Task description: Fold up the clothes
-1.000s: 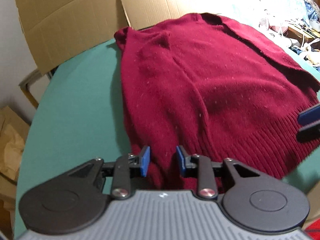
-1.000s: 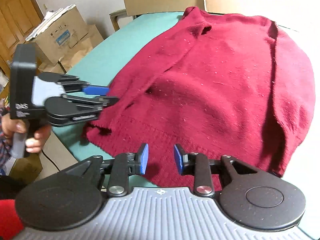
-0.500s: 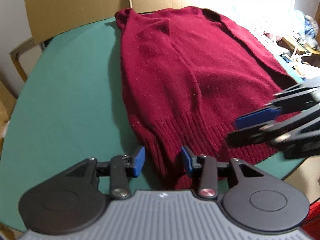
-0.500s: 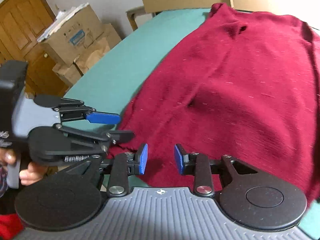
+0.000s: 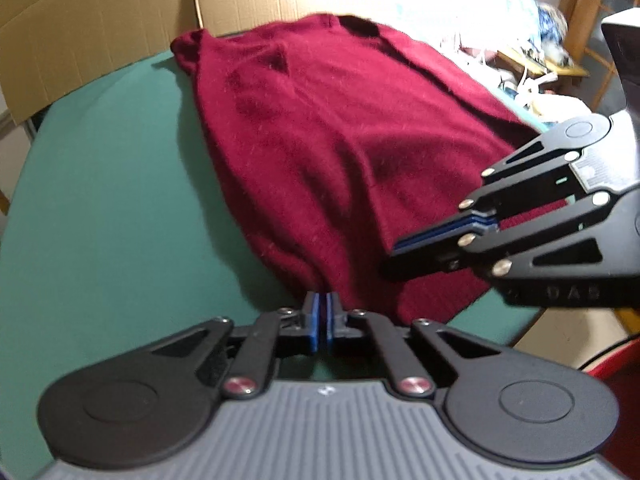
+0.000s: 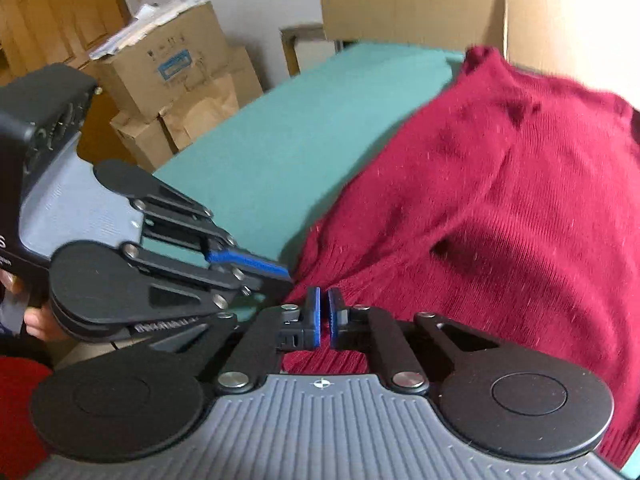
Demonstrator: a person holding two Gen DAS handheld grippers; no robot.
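A dark red knit sweater [image 5: 340,140] lies flat on the green table [image 5: 100,200], with its ribbed hem toward me. My left gripper [image 5: 322,308] is shut, its blue pads pinched together on the hem's left corner. In the right wrist view its tips [image 6: 286,276] meet that same corner of the sweater [image 6: 520,220]. My right gripper [image 6: 324,308] is shut on the hem further right, with red fabric under its fingers. The left wrist view shows it [image 5: 394,248] from the side, lying low over the ribbing.
Cardboard sheets [image 5: 100,20] stand behind the table's far edge. Stacked cardboard boxes [image 6: 172,68] and paper bags sit on the floor at the left. Cluttered shelves [image 5: 532,68] are at the right. A hand [image 6: 36,324] holds the left gripper's handle. The table's near edge runs just under the hem.
Both grippers went from open to shut at the hem. The right gripper slid left along the hem toward the left one. The left gripper tipped further down.
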